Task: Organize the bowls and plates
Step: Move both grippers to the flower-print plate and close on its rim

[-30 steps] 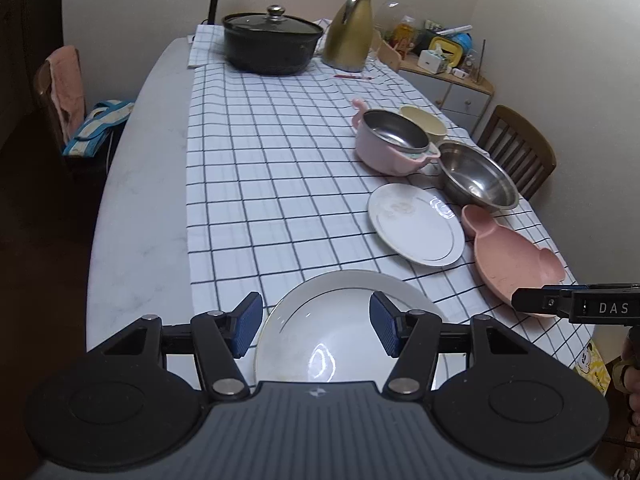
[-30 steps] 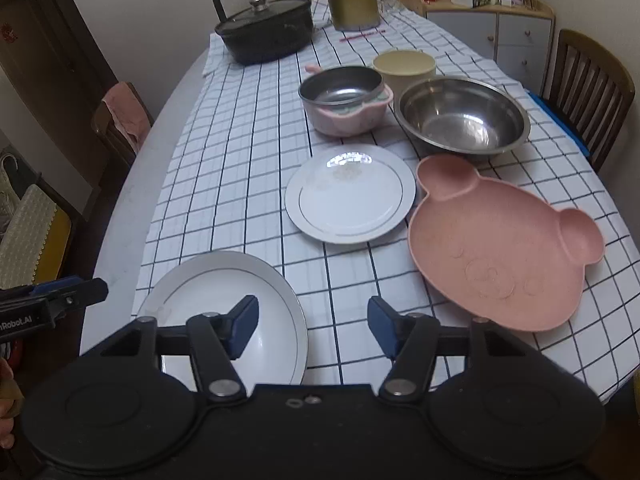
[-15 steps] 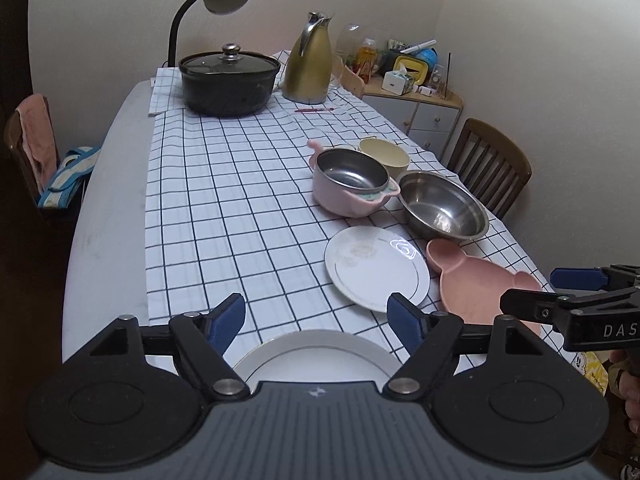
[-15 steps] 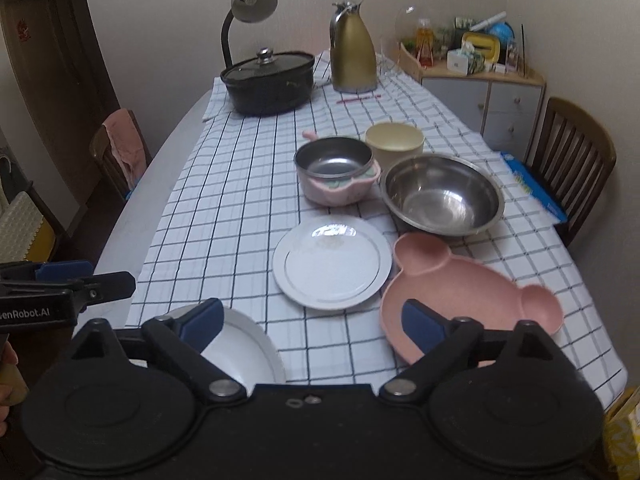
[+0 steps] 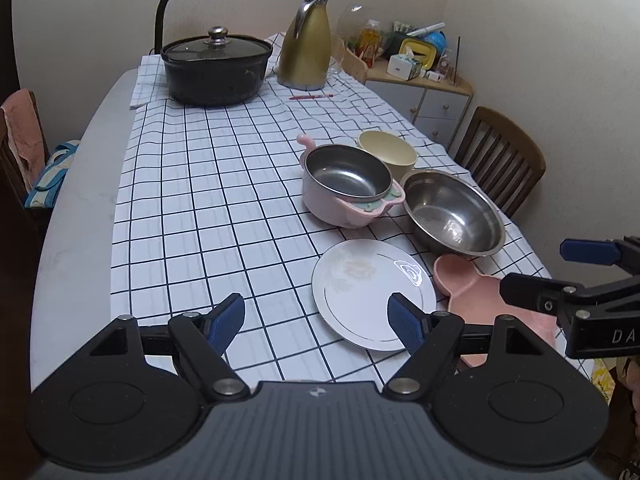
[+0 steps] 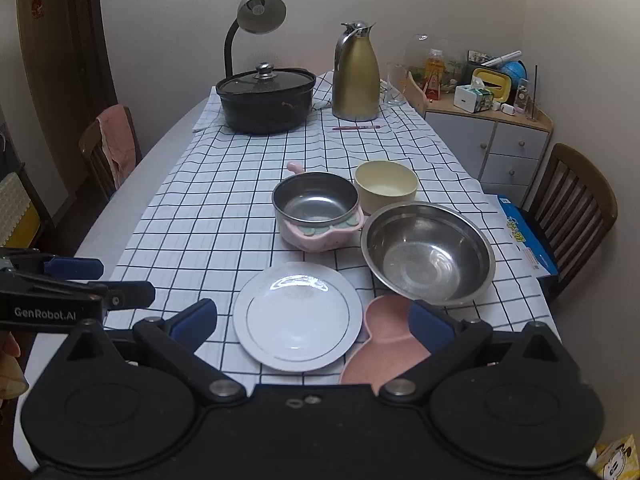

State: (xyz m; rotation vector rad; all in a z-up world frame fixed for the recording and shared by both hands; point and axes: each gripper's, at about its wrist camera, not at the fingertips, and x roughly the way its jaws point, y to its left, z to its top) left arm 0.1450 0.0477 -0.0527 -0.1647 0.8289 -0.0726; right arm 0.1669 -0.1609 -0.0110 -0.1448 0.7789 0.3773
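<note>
A small white plate [image 6: 298,316] lies near the front of the checked tablecloth, with a pink bear-shaped plate [image 6: 384,340] touching its right side. Behind them stand a steel bowl [image 6: 428,252], a pink pot with a steel inside [image 6: 316,208] and a cream bowl [image 6: 386,184]. My right gripper [image 6: 312,316] hovers in front of the white plate; its jaws are opening and hold nothing. My left gripper [image 5: 316,316] is open and empty, above the cloth left of the white plate [image 5: 372,292]. The right gripper's fingers [image 5: 532,292] show over the pink plate [image 5: 464,284].
At the far end stand a lidded black pot [image 6: 266,98], a gold jug [image 6: 356,76], a desk lamp [image 6: 256,12] and a pen [image 6: 356,127]. A cabinet [image 6: 488,144] and a wooden chair [image 6: 576,204] are on the right; another chair [image 6: 108,148] is on the left.
Both grippers pulled back from the table's near edge and their jaws widened. The large white plate that lay under the left gripper has dropped out of view.
</note>
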